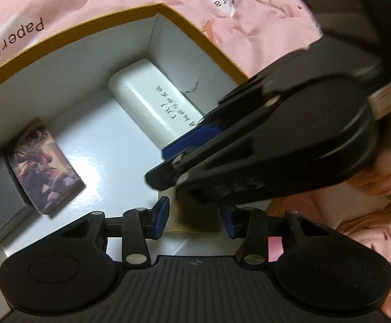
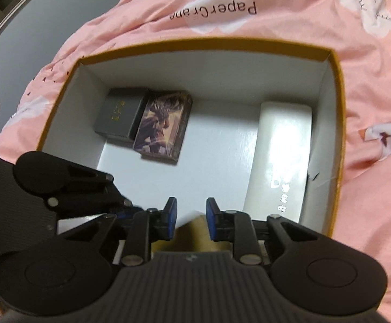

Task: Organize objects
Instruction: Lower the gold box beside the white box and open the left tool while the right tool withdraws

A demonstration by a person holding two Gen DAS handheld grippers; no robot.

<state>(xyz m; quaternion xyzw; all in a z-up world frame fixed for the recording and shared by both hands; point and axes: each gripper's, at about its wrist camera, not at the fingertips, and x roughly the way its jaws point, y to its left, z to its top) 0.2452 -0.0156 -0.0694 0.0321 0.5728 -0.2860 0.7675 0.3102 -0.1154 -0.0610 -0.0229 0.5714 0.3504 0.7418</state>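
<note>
Both jaws stand parted with nothing clamped between their blue pads. Between the left gripper's [image 1: 194,220] pads sits a tan, flat-sided object [image 1: 195,215], its edges close to the pads; whether they touch it I cannot tell. In the right wrist view the same tan piece [image 2: 192,235] lies low between the right gripper's [image 2: 191,222] jaws, blurred, with clear gaps on both sides.

From the left wrist view, the right gripper [image 1: 165,161] crosses in from the right, its black linkage and blue pads hanging over the box floor, just beside the white case.

Beyond the jaws lies an open cardboard box [image 2: 338,123], rectangular, with mustard-yellow outer walls and a smooth white interior. Inside it, along the right wall, rests a glossy white case [image 2: 281,156] with rounded corners and small printed characters. On the left side of the floor lie a card box with dark fantasy artwork [image 2: 163,126] and, touching it, a matte grey box with gold lettering [image 2: 120,115].

Farthest out, the box rests on a bed's wrinkled pink sheet [image 2: 249,8] printed with white clouds and "Paper Crane".
</note>
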